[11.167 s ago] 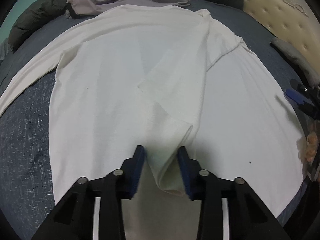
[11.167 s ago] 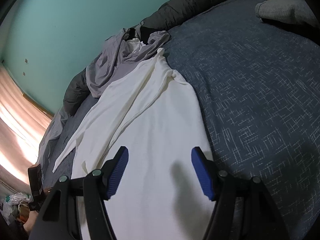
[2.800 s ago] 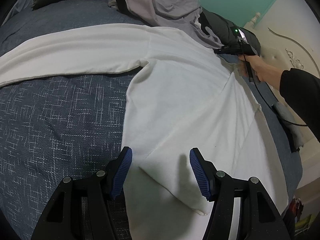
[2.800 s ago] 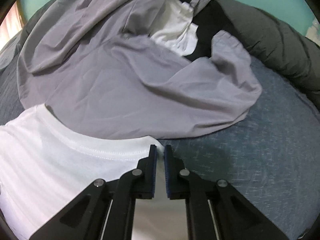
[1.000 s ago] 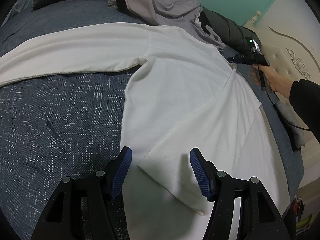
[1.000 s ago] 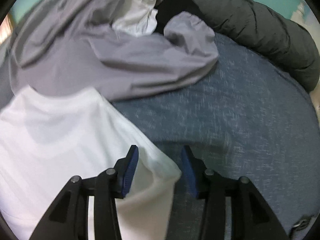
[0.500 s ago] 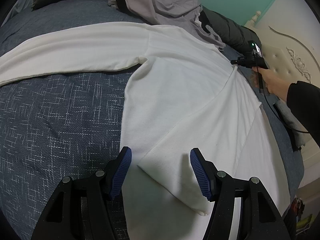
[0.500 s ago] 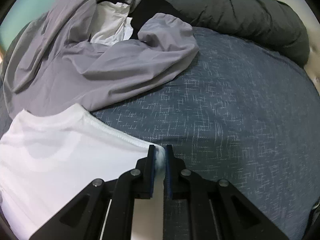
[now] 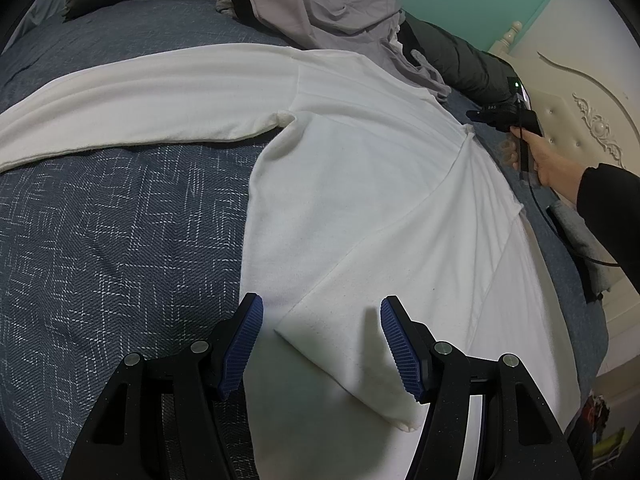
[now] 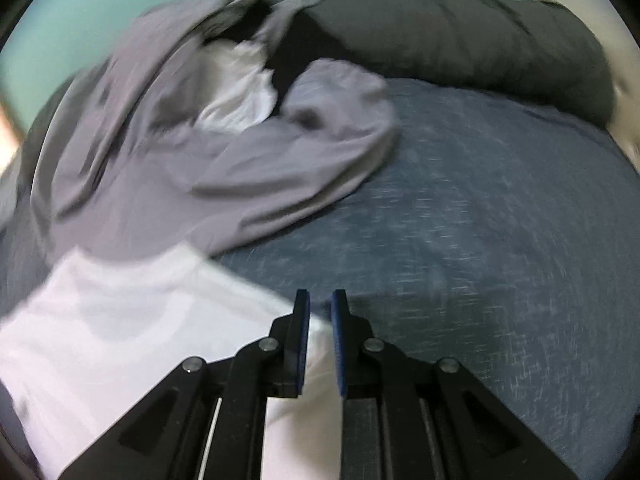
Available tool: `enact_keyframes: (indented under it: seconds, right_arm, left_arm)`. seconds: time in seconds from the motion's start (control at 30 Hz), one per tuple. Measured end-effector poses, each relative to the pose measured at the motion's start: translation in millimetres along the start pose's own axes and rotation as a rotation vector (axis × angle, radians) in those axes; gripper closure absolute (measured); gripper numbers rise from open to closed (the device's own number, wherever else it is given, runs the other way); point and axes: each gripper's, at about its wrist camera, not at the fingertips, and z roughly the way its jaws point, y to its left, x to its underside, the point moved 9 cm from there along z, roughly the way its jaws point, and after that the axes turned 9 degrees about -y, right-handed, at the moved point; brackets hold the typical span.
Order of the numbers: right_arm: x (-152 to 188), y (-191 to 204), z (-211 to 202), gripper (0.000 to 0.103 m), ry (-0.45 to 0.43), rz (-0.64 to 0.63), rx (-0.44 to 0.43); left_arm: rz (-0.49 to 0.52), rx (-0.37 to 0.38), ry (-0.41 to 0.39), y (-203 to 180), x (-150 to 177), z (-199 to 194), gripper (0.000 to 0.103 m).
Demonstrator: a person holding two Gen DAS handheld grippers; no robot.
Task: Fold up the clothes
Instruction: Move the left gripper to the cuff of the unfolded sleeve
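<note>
Shirt (image 9: 360, 184), white, long-sleeved, lies spread on the blue bed (image 9: 120, 220). Left hand-held gripper (image 9: 322, 336) hovers wide open over its folded sleeve. Right hand-held gripper (image 10: 320, 312), just closed, pinches the shirt's shoulder corner.

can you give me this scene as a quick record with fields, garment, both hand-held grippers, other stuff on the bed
surface: bed with blue patterned cover
garment: white long-sleeved top, spread flat, one sleeve stretched out sideways, the other sleeve folded across the body
left hand-held gripper: open, above the folded sleeve's cuff end, not gripping
right hand-held gripper: jaws just closed, pinching the top's shoulder edge near the collar
right hand: holding that gripper at the far shoulder
other clothes: grey garment crumpled beyond the collar
bedding: dark duvet rolled along the back
</note>
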Motion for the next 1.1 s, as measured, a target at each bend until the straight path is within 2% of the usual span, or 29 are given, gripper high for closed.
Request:
enact_keyframes:
  seconds: [0.1,0.2,0.37,0.43,0.6,0.7,0.83,1.1]
  right_arm:
    - [9,8,13,0.093,0.054,-0.097,-0.015]
    - [21,-3,25,0.094,0.120,-0.132,0.091]
    - [-3,-6,-3,0.095,-0.031,-0.099,0.150]
    - [-10,-4,-18,0.093,-0.076,-0.081,0.124]
    - [-3,10,-56,0.093,-0.120,-0.013,0.049]
    - [19,26,-89,0.093,-0.118,0.001,-0.021]
    - [58,47,-131,0.093,-0.106,-0.008,-0.061]
    - [157,76,-199,0.092,-0.088,0.079,-0.151]
  left_arm:
    - [0.000,-0.001,0.001,1,0,0,0.037]
    - [0.002,-0.001,0.002,2,1,1,0.037]
    - [0.002,0.000,0.007,4,0,2,0.037]
    - [0.005,-0.002,0.009,4,1,3,0.037]
    - [-0.003,0.000,0.008,6,1,4,0.036]
    - [-0.008,0.001,0.007,6,2,3,0.036]
    - [0.014,-0.018,0.008,4,2,1,0.036]
    - [0.004,-0.054,-0.042,5,-4,-26,0.036]
